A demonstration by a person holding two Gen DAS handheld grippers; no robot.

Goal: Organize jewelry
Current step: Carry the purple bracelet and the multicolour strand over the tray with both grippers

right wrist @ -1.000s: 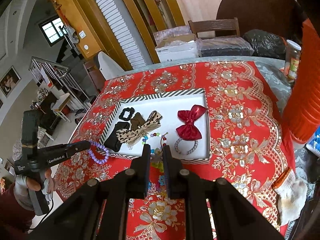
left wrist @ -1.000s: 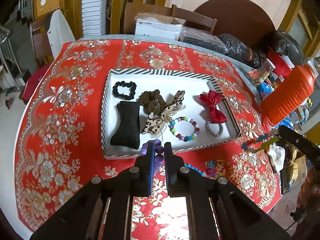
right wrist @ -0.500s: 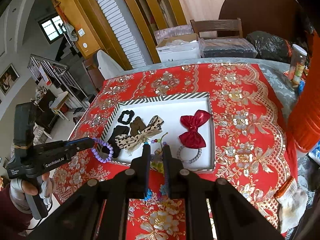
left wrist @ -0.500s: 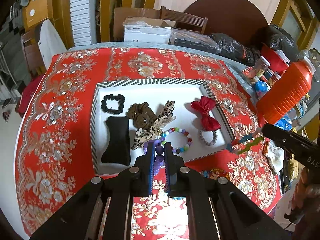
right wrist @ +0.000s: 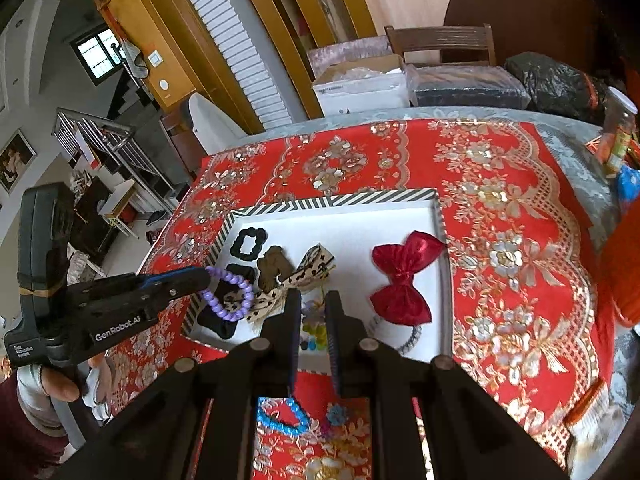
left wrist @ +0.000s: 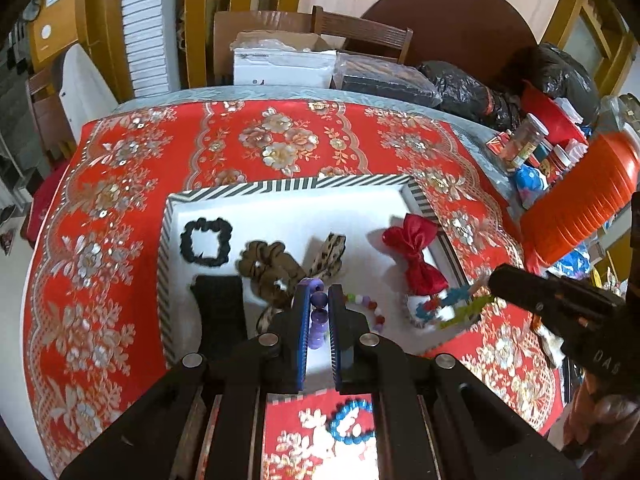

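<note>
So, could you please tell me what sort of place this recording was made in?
Most likely a lived-in family home, probably a dining area: a table under a red floral tablecloth, a wooden chair behind it, and a stair railing leading off to one side.

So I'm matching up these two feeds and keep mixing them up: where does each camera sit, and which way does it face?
Left wrist: sits on the left gripper, looking down at the striped tray; its fingers pinch a purple bead bracelet, and the right gripper enters at right.
Right wrist: sits on the right gripper, facing the same tray; the left gripper and a hand show at left.
Shared: tray, red bow, blue bracelet on the cloth.
</note>
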